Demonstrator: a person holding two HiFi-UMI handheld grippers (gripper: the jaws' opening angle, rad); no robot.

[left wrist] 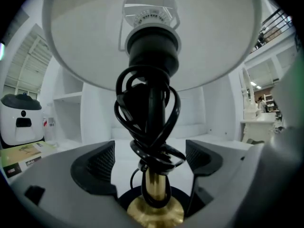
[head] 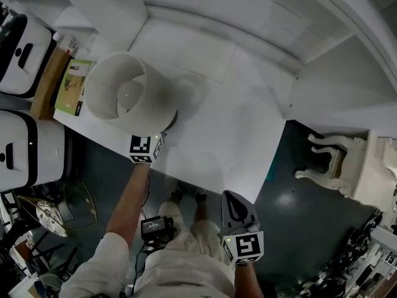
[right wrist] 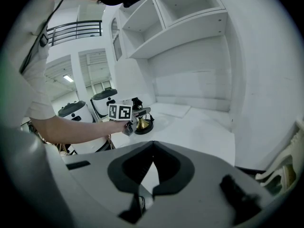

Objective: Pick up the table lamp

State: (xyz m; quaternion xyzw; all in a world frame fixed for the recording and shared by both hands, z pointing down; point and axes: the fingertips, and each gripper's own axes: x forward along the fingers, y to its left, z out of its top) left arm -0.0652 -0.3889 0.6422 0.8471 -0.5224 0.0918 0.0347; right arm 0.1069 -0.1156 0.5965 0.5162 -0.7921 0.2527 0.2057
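The table lamp has a wide white shade [head: 124, 95], a brass stem [left wrist: 155, 186] and a black cord [left wrist: 148, 113] coiled round the stem. It stands near the left front edge of the white table [head: 229, 135]. My left gripper [head: 149, 144] reaches in under the shade. In the left gripper view its jaws [left wrist: 151, 164] stand open on either side of the stem, and the pads [left wrist: 97, 167] are clear of it. The right gripper view shows the lamp's foot [right wrist: 142, 124] far off. My right gripper [right wrist: 152, 167] is shut on nothing, low beside the table's front edge [head: 239, 219].
Two white rounded machines [head: 22, 54] [head: 25, 148] stand left of the table. A green-printed box [head: 73, 85] lies by the lamp. White shelving [right wrist: 180, 27] backs the table. A white carved stool [head: 335, 160] stands on the dark floor at the right.
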